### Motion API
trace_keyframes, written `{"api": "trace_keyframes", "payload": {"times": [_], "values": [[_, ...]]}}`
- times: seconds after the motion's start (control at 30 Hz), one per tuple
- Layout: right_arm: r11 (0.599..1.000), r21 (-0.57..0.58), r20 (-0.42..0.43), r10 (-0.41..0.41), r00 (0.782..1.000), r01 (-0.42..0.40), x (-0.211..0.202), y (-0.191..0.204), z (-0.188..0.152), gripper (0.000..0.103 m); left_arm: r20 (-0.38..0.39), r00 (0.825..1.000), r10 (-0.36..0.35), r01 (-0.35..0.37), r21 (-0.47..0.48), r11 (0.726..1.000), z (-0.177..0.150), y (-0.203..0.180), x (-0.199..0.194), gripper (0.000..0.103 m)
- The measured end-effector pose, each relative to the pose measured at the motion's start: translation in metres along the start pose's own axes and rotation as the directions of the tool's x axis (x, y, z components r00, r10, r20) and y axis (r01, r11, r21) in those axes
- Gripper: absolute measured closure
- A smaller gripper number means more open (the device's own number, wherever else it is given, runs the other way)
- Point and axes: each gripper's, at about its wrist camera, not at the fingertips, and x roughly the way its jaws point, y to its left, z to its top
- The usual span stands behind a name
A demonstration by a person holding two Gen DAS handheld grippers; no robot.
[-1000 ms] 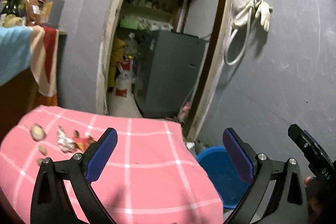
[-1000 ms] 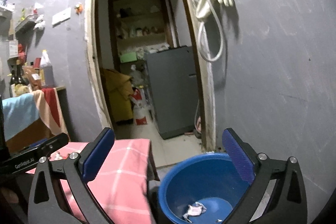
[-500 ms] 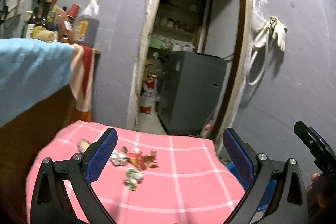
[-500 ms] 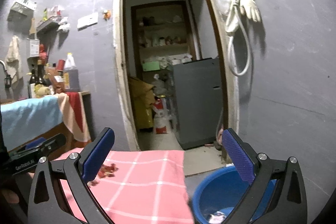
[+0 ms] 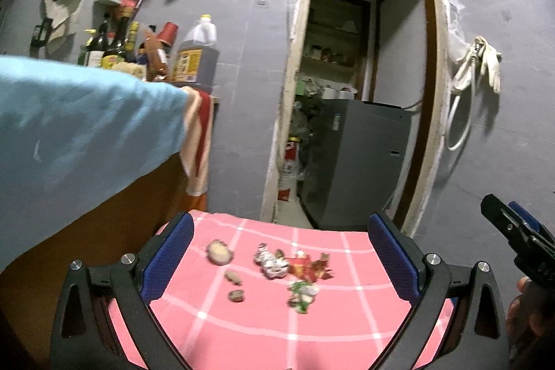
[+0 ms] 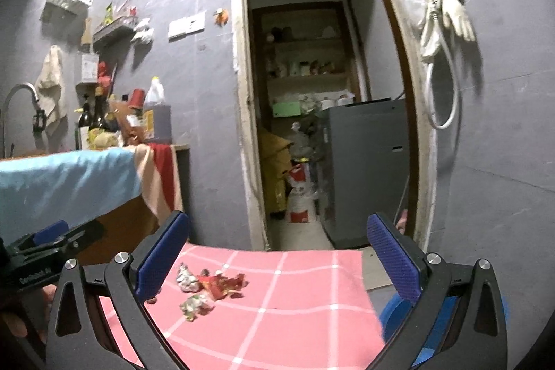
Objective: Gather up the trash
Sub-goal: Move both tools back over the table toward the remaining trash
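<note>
Both the left gripper [image 5: 277, 252] and right gripper [image 6: 277, 252] stand spread, empty. Crinkled foil wrappers [image 5: 295, 266] lie on the pink checked cloth surface [image 5: 312, 328]. Left tool's writing is too blurred to read

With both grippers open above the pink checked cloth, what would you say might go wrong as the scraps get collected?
1. The crumpled red wrapper, silver foil wrapper and green-and-white wrapper lie bunched together, so the open left gripper may pinch several at once or knock one away.
2. The small brown food bits look hard to grip and may be missed.
3. The blue plastic basin sits below the cloth's right edge, so a carried scrap could fall short.
</note>
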Motion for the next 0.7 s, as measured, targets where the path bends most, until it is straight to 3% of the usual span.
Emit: {"api": "trace_keyframes", "payload": {"times": [0.47,0.7], "values": [[0.995,-0.044,-0.137,0.081,0.987,-0.087,0.041,0.033,-0.036,0.0,-0.099,0.991,0.093,-0.095,-0.012,0.995,-0.031,0.042,0.015,0.005],[0.989,-0.048,-0.246,0.124,0.961,-0.14,0.066,0.041,-0.056,0.0,-0.2,0.973,0.117,-0.119,0.002,0.993,-0.046,0.051,0.036,0.005]]}}
